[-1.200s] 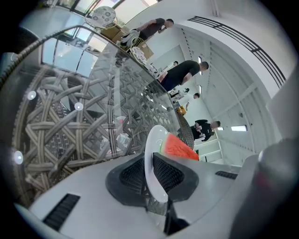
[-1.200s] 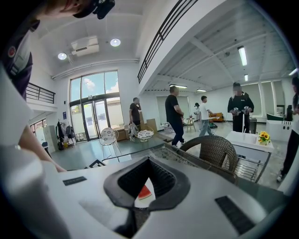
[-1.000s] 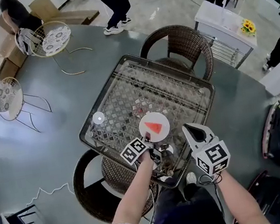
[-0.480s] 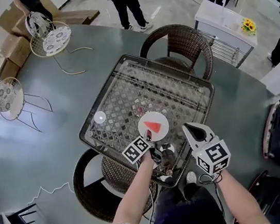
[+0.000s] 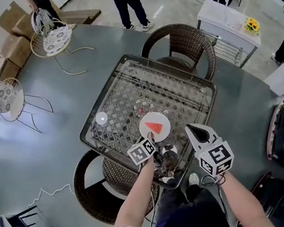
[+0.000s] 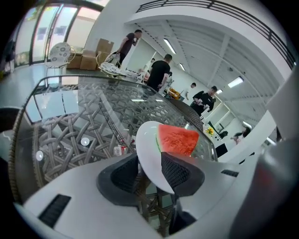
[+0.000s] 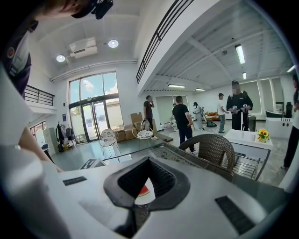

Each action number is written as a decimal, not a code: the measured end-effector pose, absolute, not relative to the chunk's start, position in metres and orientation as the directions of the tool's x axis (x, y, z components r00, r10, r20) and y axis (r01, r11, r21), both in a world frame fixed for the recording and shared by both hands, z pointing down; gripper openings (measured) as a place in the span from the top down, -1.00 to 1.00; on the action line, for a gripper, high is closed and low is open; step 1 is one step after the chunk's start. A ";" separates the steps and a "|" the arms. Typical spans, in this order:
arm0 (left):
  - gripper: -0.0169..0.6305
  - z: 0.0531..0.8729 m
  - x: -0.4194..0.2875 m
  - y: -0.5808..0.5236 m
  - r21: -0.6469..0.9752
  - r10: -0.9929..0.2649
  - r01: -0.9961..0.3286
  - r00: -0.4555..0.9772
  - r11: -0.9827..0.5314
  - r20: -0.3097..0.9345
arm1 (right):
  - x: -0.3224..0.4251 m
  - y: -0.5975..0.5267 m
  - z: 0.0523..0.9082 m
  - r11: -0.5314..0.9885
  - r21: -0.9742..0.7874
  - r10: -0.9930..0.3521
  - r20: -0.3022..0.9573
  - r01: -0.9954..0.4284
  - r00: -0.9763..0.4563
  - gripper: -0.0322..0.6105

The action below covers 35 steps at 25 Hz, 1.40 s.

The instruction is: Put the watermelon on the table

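Watermelon, a single red wedge with a thin green rind, lies on a small white plate. The plate rests flat on the glass table, near the edge closest to the person.

The left claw straddles the near rim of the plate. Its jaws have just been opening and now stand wide, with the rim between the pads but no longer pinched. The right claw hangs just beside the plate over the table's edge, its jaws drawn together at the tips with nothing in them.

The wedge looks light, wet and soft. A pinch on the flesh would probably bruise it or let it squirt free, so the plate is the better handle. The plate looks stiff, smooth and breakable, and it sits on hard glass, so any set-down should be gentle and flat. The bare near rim, clear of the fruit, is the sensible place to grip, with pads above and below. A tilted plate would likely let the slice slide. As things lie, the fruit seems delivered, and backing the open jaws straight off the rim without nudging it appears to be what remains.
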<state>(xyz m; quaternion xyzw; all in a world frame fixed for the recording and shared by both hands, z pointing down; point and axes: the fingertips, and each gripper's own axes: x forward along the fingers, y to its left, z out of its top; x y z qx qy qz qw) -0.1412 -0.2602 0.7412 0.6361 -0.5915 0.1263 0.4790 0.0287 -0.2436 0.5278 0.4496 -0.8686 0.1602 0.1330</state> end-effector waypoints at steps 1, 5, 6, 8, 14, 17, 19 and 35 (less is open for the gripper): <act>0.51 0.741 -0.141 -0.260 0.434 -0.626 -0.890 0.260 0.140 0.735 | 0.029 -0.244 0.528 0.544 -0.160 -0.738 0.376 -0.824 -0.560 0.89; 0.48 0.741 -0.136 -0.264 0.360 -0.608 -0.927 0.228 0.104 0.760 | 0.038 -0.249 0.526 0.542 -0.164 -0.737 0.378 -0.824 -0.561 0.89; 0.48 0.742 -0.136 -0.265 0.341 -0.602 -0.935 0.219 0.095 0.768 | 0.038 -0.249 0.525 0.542 -0.164 -0.737 0.377 -0.824 -0.560 0.89; 0.47 0.744 -0.139 -0.264 0.319 -0.595 -0.945 0.213 0.077 0.775 | 0.036 -0.248 0.526 0.541 -0.162 -0.740 0.375 -0.825 -0.559 0.89; 0.47 0.748 -0.154 -0.263 0.293 -0.595 -0.953 0.193 0.075 0.780 | 0.027 -0.247 0.530 0.544 -0.163 -0.739 0.373 -0.823 -0.562 0.89; 0.47 0.744 -0.156 -0.265 0.296 -0.610 -0.953 0.196 0.066 0.767 | 0.027 -0.252 0.532 0.548 -0.166 -0.737 0.369 -0.820 -0.567 0.89; 0.47 0.734 -0.155 -0.269 0.290 -0.630 -0.957 0.204 0.034 0.749 | 0.026 -0.256 0.533 0.549 -0.167 -0.737 0.365 -0.819 -0.569 0.89; 0.77 0.559 -0.090 -0.230 0.205 -0.782 -0.885 0.465 -0.417 0.416 | 0.013 -0.253 0.498 0.632 -0.200 -0.708 0.246 -0.749 -0.662 0.89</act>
